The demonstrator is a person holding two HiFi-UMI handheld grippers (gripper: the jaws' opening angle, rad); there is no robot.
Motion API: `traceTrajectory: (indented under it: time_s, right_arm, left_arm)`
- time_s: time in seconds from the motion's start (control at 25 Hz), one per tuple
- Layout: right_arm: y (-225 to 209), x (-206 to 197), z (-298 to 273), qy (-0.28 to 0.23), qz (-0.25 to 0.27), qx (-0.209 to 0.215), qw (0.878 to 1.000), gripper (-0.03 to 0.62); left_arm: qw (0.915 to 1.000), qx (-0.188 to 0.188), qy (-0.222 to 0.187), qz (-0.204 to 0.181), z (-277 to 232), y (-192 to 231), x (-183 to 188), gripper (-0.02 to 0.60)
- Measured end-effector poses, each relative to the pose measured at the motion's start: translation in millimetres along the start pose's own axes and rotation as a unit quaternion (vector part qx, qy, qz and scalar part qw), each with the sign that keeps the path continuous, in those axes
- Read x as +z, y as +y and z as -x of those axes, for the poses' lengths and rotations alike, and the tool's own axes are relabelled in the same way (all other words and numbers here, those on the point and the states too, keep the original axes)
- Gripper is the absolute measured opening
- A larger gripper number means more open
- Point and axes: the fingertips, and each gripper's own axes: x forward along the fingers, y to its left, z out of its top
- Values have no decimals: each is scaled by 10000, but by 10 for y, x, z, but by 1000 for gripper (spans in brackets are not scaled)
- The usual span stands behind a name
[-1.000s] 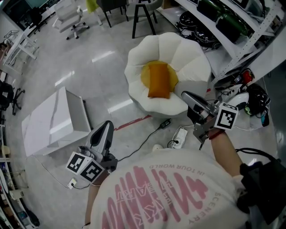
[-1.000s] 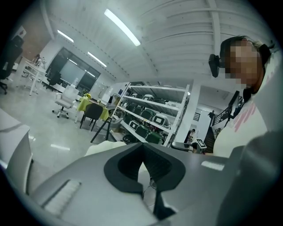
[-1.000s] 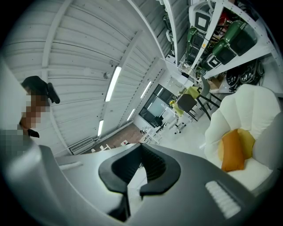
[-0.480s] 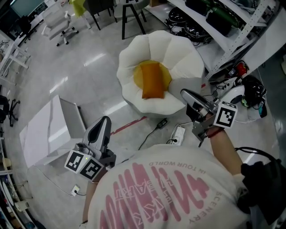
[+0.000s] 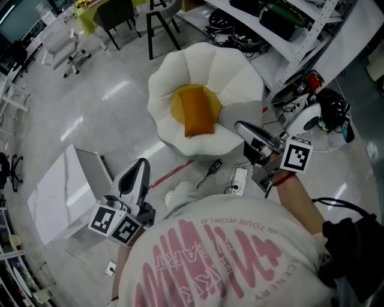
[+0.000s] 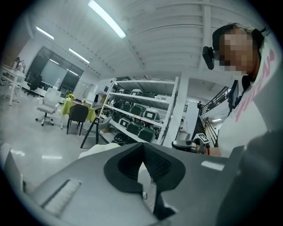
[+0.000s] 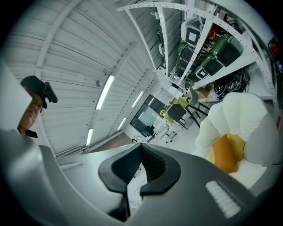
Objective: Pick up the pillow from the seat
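Note:
An orange pillow (image 5: 195, 111) lies in the hollow of a white, petal-shaped seat (image 5: 240, 78) on the floor ahead. In the right gripper view the pillow (image 7: 223, 154) and seat (image 7: 247, 119) show at the right. My right gripper (image 5: 241, 128) is held level just short of the seat's near right edge, jaws shut with nothing between them (image 7: 141, 148). My left gripper (image 5: 141, 165) hovers over the floor well to the left of the seat, also shut and empty (image 6: 142, 145). A strip of the seat (image 6: 95, 150) shows over its jaws.
A white box (image 5: 60, 192) stands on the floor at the left. A power strip (image 5: 238, 180) and a black cable lie in front of the seat. Metal shelves (image 5: 282, 18) with green cases run along the right, with gear on the floor beneath. Chairs (image 5: 120, 15) stand beyond.
The seat and pillow have drifted left in the head view as the person moved. The right gripper now sits closer to the seat's edge. Both grippers stay shut and empty.

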Motion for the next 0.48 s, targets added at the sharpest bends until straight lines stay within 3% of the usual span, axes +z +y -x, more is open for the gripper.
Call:
traceTrajectory:
  time_s: [0.28, 0.48]
  right_arm:
    - [-247, 45, -295, -212, -30, -469, 9987, -3]
    - [-354, 167, -696, -493, -93, -833, 9953, -3]
  left_arm:
    - [9987, -415, 217, 175, -355, 525, 2, 11]
    - [9950, -930, 368, 4, -734, 1028, 343, 11]
